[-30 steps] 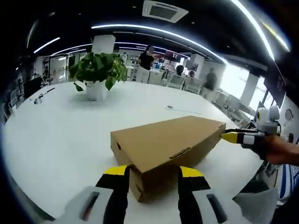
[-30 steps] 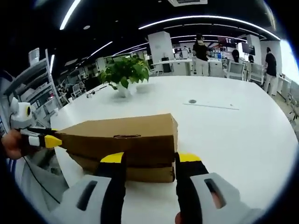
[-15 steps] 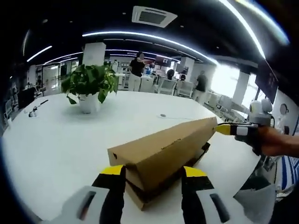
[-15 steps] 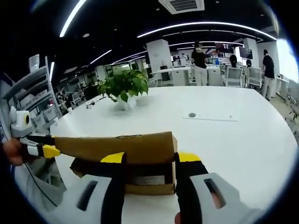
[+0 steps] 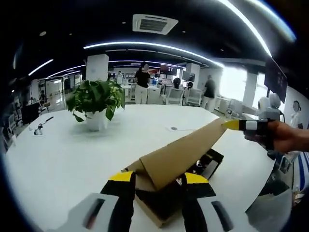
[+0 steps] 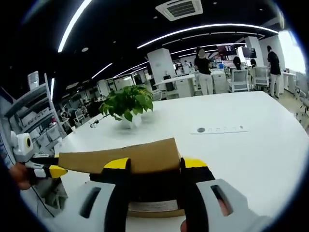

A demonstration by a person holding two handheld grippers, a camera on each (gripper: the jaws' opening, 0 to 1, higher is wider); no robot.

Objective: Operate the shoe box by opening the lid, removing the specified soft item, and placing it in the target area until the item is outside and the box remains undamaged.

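Left gripper view: shoe box [image 5: 169, 212] sits low centre on the white table [image 5: 63, 159], its brown cardboard lid [image 5: 178, 154] raised on a slant from lower centre up toward right of centre. Left gripper [image 5: 157, 180] at bottom centre; its two yellow-tipped jaws stand on either side of the lid's near corner, clamped on it as far as can be seen. Right gripper [image 5: 231, 124] enters at right, yellow tip touching the lid's far raised end, with a hand [image 5: 285, 137] behind it. Dark box interior visible beneath the lid, with something dark and light at the far end; contents cannot be identified. Potted plant [image 5: 95, 99] stands on the table at upper left, well apart from the box. Right gripper view: lid [image 6: 120, 157] spans the lower middle, right gripper [image 6: 154, 165] at bottom centre with jaws flanking and gripping the lid's near end; box [image 6: 154, 208] below shows a dark opening. Left gripper [image 6: 50, 170] at lower left, at the lid's other end. Plant [image 6: 126, 102] left of centre beyond.
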